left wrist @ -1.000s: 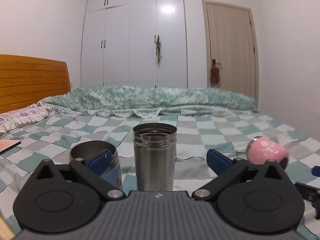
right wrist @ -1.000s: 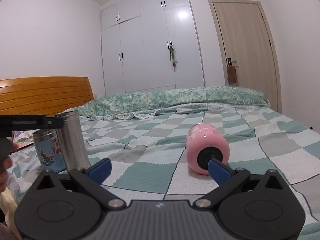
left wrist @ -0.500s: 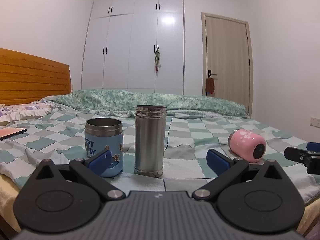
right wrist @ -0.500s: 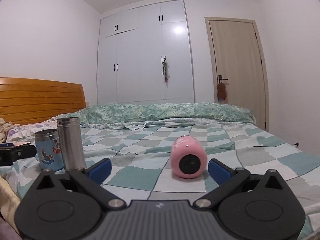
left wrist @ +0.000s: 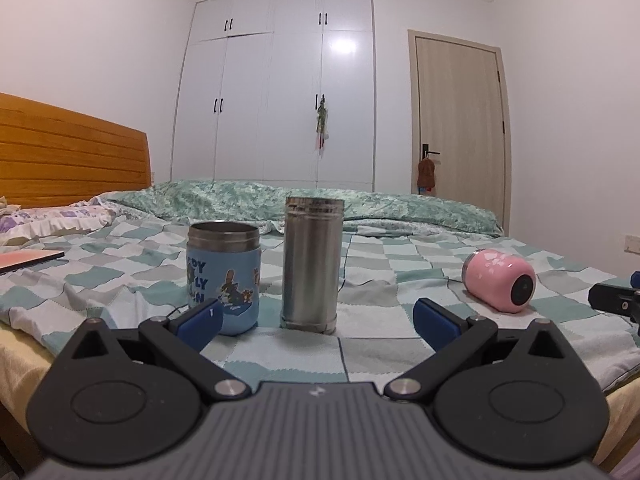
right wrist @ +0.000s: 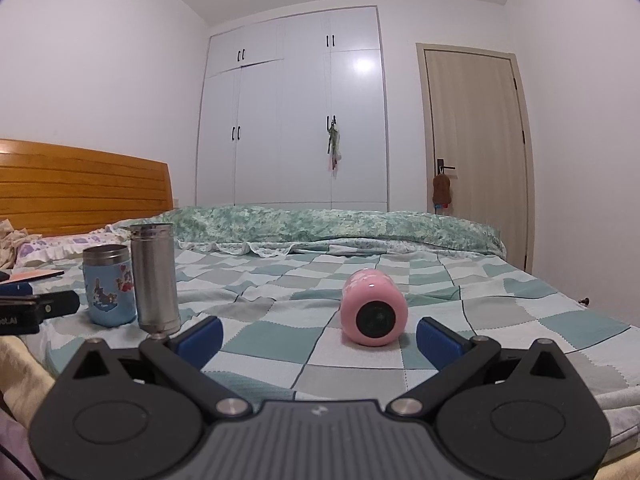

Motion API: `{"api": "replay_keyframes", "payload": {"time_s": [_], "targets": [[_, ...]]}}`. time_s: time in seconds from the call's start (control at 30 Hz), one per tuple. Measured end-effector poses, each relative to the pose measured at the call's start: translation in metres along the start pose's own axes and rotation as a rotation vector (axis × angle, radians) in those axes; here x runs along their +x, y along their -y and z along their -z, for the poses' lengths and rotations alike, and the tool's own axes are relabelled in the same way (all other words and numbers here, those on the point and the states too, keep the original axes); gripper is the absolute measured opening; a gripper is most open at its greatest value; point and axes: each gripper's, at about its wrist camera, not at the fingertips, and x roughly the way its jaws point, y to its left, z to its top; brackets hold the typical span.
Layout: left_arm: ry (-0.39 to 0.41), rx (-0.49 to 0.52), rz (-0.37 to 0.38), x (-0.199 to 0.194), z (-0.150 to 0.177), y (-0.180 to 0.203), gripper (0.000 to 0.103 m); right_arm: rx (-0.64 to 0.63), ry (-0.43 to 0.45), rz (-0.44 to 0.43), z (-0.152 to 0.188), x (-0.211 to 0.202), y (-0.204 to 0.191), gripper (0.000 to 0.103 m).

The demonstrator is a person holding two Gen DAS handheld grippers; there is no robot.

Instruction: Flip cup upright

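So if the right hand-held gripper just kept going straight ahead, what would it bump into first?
Probably the pink cup, lying on its side on the bed. It sits just right of the middle between the open right hand-held gripper fingers, though how far ahead is unclear.

Checked green, grey and white bedspread covers the bed; rumpled green floral quilt lies along the far edge, and a purple-patterned pillow sits at the wooden headboard. Blue cartoon-printed mug stands upright just beside a taller plain steel tumbler, also upright; a flat pink-orange item lies well to their left. White wardrobe and beige door on the back wall, brown object hanging from the door handle.
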Motion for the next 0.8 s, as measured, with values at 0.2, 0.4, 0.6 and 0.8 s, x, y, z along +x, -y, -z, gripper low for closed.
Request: {"api": "replay_keyframes", "payload": {"time_s": [0.2,0.4,0.6,0.8], "targets": [[0.002,0.013,0.002,0.0006,0.0026,0.0020,0.103,-0.002,-0.006,0.003,0.0001,0.0033,-0.0005,0.103],[0.004,0.019,0.004,0.0011,0.0037,0.0028,0.103,-0.002,-0.008,0.002,0.0007,0.0043,-0.0002,0.103],[0.007,0.025,0.007,0.0008,0.0045,0.0033,0.103,-0.004,-0.010,0.002,0.0012,0.0046,0.0004,0.103],[0.004,0.027,0.002,0.0010,0.0043,0.0035,0.103,-0.004,-0.005,0.005,0.0018,0.0031,0.0011,0.103]]}}
